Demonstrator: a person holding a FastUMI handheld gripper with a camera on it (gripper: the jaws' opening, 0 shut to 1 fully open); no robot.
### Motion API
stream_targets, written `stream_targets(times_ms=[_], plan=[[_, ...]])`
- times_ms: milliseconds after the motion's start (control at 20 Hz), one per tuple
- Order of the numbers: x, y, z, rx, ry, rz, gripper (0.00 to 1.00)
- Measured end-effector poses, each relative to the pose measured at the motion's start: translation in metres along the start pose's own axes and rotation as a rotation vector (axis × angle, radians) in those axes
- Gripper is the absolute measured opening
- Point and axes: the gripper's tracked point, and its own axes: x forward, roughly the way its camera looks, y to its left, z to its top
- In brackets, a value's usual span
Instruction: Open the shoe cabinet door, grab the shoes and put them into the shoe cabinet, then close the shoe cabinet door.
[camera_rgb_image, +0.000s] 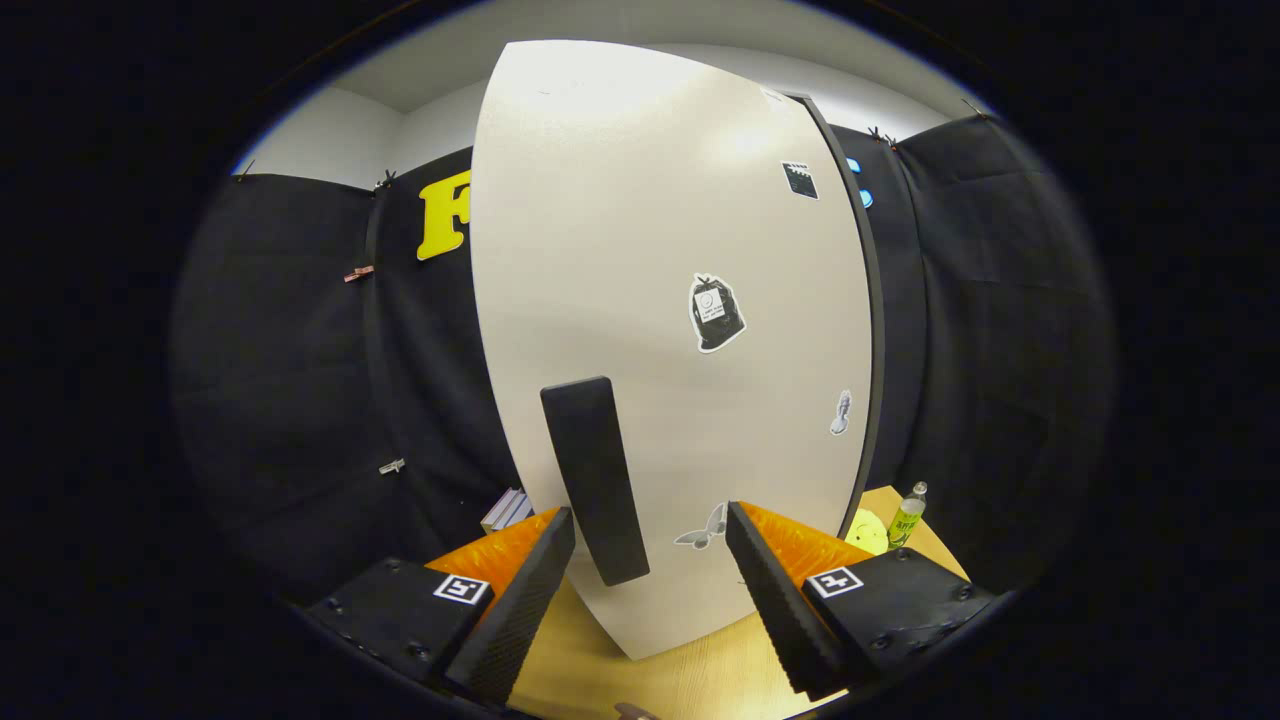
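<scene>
In the gripper view, the shoe cabinet door (680, 330), a pale panel dotted with stickers, stands close in front of the gripper (650, 560) on a light wooden surface (700, 680), its dark upright handle (595, 480) between the spread fingers and nearer the left one (520, 600). The fingers stand apart and grasp nothing; neither pad touches the handle. A thin dark line runs down the door's right edge, but whether that is a gap or only the frame cannot be told, so the scene fits a door about to be pulled open as readily as one just pushed shut. No shoes are to be seen, and the cabinet's inside is hidden. The risks, as judged from here: with the handle off-centre, closing fingers could catch it on one side only and slip off, or skid on the smooth panel. A hard tug or shove could rock the tall cabinet on the surface, and a green bottle (907, 517) and a yellow round object (868, 532) just beside the door's right edge could be struck if it swings.
</scene>
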Motion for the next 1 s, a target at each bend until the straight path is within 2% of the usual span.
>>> stream_targets(times_ms=[1000], plan=[[-0.029, -0.01, 0.019, -0.009, -0.071, -0.06, 0.97]])
